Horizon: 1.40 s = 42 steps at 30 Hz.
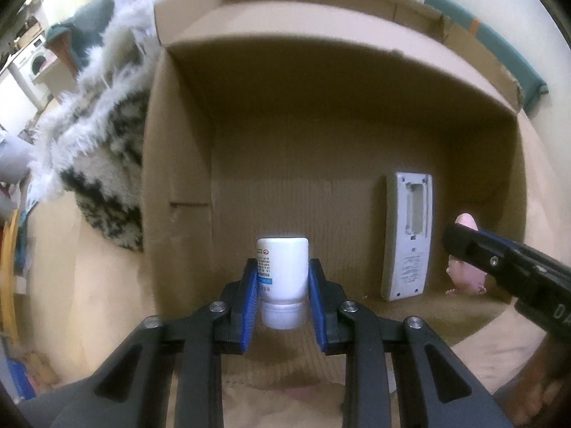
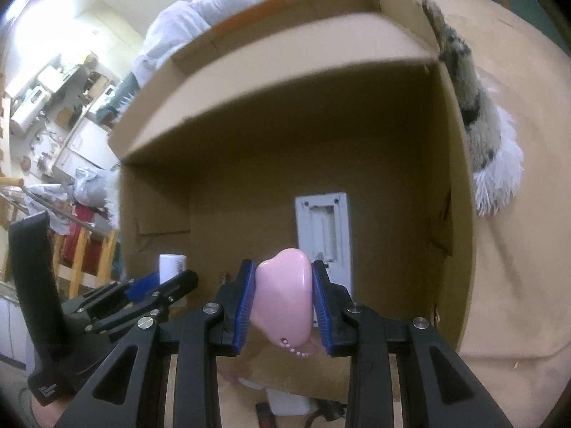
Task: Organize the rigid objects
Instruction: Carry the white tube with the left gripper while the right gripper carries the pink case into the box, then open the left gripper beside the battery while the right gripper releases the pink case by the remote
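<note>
My left gripper is shut on a white plastic bottle, cap toward the camera, held just inside an open cardboard box. My right gripper is shut on a smooth pink plastic object, also inside the box. A grey remote-like device lies face down on the box floor, battery bay open; it shows in the right wrist view behind the pink object. The right gripper shows at the right of the left wrist view with the pink object. The left gripper and bottle show at left in the right wrist view.
The box lies on a tan surface. A fluffy black-and-white cloth lies against the box's outer wall; it also shows in the right wrist view. White bedding is piled behind the box. Cluttered shelves stand far left.
</note>
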Each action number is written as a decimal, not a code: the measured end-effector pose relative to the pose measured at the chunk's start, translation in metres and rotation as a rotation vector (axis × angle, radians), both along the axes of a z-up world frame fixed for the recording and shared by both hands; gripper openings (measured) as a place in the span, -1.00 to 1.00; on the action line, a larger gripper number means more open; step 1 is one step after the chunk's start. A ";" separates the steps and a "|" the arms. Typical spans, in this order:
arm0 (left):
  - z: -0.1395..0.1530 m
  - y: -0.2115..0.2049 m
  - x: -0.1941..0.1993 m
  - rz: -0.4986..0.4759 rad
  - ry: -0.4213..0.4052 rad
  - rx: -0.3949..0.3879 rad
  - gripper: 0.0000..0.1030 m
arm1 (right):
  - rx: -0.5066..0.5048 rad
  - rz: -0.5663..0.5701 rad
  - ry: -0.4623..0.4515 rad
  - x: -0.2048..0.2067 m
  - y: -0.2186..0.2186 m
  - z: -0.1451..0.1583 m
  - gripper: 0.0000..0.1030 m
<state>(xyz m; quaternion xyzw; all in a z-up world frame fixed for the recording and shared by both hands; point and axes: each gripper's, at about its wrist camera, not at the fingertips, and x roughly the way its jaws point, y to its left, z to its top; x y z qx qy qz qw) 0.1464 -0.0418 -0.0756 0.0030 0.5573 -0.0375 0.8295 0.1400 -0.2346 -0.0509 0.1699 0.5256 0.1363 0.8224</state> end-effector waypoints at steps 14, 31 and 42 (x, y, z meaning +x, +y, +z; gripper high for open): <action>-0.021 -0.003 0.003 0.000 0.016 0.009 -0.53 | -0.080 -0.024 0.106 0.011 0.002 -0.033 -0.36; -0.029 0.002 -0.003 0.014 0.028 -0.012 -0.53 | -0.071 -0.024 0.115 0.010 0.007 -0.035 -0.36; -0.017 0.001 -0.006 0.012 0.019 -0.037 0.28 | 0.007 -0.017 0.031 0.010 0.007 -0.015 0.67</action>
